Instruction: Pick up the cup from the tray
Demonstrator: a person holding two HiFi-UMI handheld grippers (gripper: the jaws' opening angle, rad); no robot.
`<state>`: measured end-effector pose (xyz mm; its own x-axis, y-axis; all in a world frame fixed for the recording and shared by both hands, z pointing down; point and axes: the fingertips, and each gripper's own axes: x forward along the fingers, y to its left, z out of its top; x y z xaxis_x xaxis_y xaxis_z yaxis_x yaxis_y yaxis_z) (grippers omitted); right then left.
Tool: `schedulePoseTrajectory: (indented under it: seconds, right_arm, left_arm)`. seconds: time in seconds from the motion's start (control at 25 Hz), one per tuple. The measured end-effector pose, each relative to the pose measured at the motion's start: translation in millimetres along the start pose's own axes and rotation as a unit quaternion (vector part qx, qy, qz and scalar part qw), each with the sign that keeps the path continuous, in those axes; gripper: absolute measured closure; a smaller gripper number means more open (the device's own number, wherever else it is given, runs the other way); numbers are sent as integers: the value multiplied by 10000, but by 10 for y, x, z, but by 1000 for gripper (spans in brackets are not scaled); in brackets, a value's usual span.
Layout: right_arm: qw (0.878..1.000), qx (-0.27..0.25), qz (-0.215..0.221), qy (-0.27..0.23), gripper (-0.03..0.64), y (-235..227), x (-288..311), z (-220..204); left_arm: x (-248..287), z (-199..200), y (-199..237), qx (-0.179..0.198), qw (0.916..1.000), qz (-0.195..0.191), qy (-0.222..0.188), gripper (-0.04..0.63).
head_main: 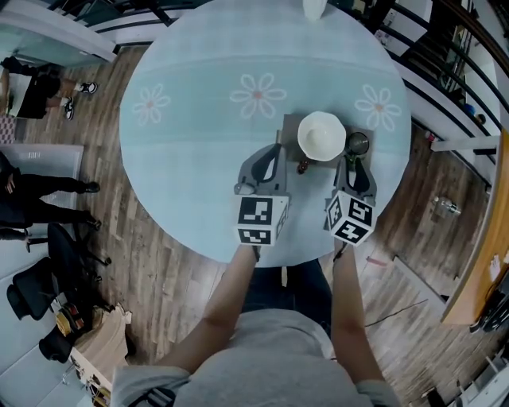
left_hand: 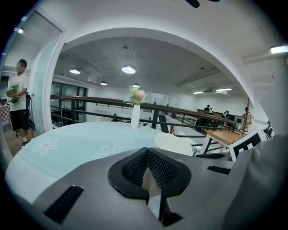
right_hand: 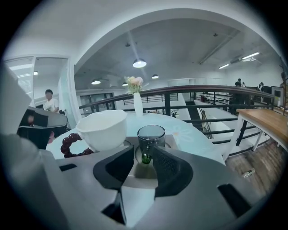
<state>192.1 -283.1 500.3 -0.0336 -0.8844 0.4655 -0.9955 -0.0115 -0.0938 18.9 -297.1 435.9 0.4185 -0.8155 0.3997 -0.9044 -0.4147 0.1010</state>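
A round table (head_main: 199,159) under a pale blue cloth printed with daisies fills most of the space in front of the person. A grey tray (head_main: 289,127) sits on it toward the near edge, a little right of the middle.

The person holds both grippers low over the near part of the table. The left gripper (head_main: 273,153) is at the tray's left edge, and its own view shows its jaws closed tip to tip with nothing between them (left_hand: 147,152). The right gripper (head_main: 352,161) points at the tray's right edge. Its jaws stand apart (right_hand: 143,150), and neither pad is touching anything.

A white bowl (head_main: 321,135) with a wavy rim takes up the middle of the tray. A slim white vase (head_main: 314,8) with pale flowers stands at the table's far edge.

The cup (head_main: 357,144), a small dark glass, stands upright at the tray's right edge, just beside the bowl. It is just beyond the right gripper's jaw tips and in line with the gap between them (right_hand: 150,139).

A loop of dark red beads (head_main: 303,166) lies at the tray's near edge, beside the bowl.
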Motion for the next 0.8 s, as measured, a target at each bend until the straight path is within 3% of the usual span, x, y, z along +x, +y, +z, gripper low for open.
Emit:
schedulePoseTrajectory:
  seconds: [0.16, 0.28, 0.8]
  right_arm:
    - [9999, -19, -31, 106, 510, 2, 71, -49]
    - [9998, 0, -128, 125, 561, -25, 88, -60]
    - [10000, 25, -16, 31, 578, -65, 47, -43]
  left_arm:
    - [33, 15, 26, -37, 10000, 35, -20, 588]
    - [50, 13, 52, 0, 10000, 59, -10, 588]
    - [5, -31, 33, -12, 10000, 87, 15, 588]
